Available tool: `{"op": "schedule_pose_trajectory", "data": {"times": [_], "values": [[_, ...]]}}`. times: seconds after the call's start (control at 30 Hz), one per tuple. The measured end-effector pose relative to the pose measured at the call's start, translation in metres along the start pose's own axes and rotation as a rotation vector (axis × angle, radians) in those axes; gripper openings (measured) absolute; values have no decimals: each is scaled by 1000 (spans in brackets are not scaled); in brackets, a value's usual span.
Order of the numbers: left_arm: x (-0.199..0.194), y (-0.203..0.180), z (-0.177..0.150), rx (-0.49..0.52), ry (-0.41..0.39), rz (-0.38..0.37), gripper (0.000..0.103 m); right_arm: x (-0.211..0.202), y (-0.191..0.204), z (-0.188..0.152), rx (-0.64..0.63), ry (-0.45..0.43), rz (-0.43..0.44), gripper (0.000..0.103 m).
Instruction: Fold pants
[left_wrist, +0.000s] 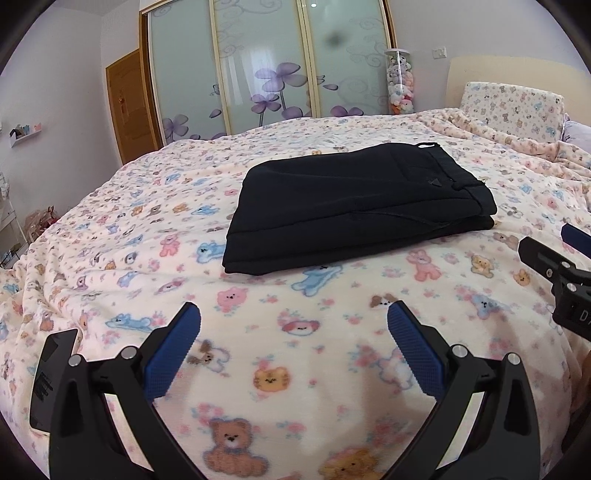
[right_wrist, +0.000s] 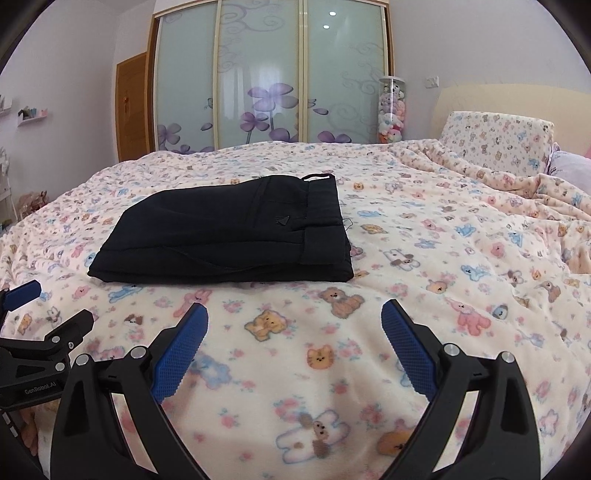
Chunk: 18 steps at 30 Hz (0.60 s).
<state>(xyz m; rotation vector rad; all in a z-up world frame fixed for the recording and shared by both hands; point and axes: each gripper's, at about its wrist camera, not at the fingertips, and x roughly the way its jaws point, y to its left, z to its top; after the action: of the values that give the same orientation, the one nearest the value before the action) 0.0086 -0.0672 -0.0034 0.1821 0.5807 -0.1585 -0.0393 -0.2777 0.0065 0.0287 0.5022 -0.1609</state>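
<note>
The black pants (left_wrist: 360, 206) lay folded into a neat rectangle on the teddy-bear blanket (left_wrist: 295, 369) covering the bed, waistband toward the headboard. Both tongs hung above the blanket just short of them, the left tongs (left_wrist: 293, 321) and right tongs (right_wrist: 294, 320) spread wide, gripping nothing.

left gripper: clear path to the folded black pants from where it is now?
Probably yes. The left gripper is open and empty, pointed at the folded pants, with only bare blanket between them. The right gripper sits off to the side, outside that line.
</note>
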Motion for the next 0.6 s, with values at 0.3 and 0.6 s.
{"op": "schedule_pose_trajectory", "data": {"times": [0.3,0.6], "values": [[-2,3,1,-16,-6,1,101,-4,15,-1,-81,-26,3,97],[-3,2,0,-9,-14,1,101,-1,14,-2,-63,-11,4,98]]}}
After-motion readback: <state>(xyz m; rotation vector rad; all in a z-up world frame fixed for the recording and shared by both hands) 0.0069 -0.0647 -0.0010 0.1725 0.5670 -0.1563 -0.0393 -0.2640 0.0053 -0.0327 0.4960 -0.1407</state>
